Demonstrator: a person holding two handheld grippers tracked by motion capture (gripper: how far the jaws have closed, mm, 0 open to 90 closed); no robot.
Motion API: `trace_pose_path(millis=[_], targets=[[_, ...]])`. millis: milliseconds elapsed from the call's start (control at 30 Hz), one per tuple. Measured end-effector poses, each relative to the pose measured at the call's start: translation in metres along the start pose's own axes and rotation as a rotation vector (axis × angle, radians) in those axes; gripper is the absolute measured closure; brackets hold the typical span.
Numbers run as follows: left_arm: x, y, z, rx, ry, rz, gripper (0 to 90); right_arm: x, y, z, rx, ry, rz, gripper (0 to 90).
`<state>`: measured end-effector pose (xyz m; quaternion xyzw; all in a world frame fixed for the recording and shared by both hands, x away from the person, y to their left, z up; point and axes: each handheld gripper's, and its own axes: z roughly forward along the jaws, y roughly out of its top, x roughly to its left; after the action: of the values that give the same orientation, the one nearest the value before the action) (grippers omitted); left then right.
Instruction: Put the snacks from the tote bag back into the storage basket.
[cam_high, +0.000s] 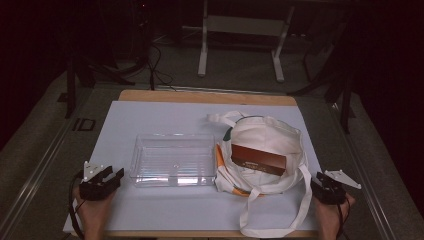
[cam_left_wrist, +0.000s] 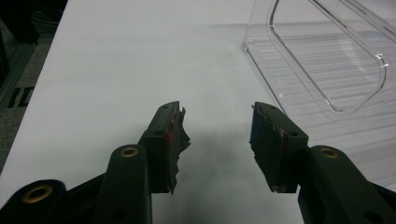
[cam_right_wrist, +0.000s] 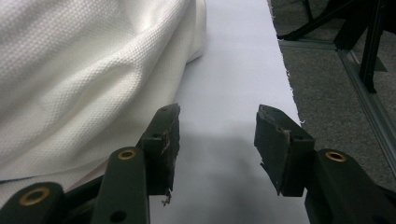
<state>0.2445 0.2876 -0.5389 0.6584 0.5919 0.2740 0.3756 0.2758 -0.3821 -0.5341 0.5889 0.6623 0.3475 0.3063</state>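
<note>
High view: left gripper and right gripper wide open, empty, at near table corners. Between them clear plastic tray touching white canvas tote bag with brown box on top. White table sheet, dim grey-carpeted room.

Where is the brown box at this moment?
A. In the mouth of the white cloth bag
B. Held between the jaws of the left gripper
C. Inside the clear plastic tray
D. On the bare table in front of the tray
A: in the high view the brown box sits in the open mouth of the white cloth bag, to the right of the clear plastic tray, which holds nothing.
</note>
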Motion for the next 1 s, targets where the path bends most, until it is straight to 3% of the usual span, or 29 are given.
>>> trace_pose_path(millis=[200,733,1000], targets=[[0.0,0.001,0.001,0.002,0.003,0.011,53.0,-0.003,0.0,-0.001,-0.014,0.012,0.022,53.7],[0.002,-0.001,0.002,0.011,-0.02,0.013,50.2,0.0,0.002,-0.003,0.005,0.014,-0.009,56.7],[0.002,-0.001,0.002,0.012,-0.025,0.016,48.9,0.001,0.014,-0.014,-0.024,0.0,-0.013,63.0]])
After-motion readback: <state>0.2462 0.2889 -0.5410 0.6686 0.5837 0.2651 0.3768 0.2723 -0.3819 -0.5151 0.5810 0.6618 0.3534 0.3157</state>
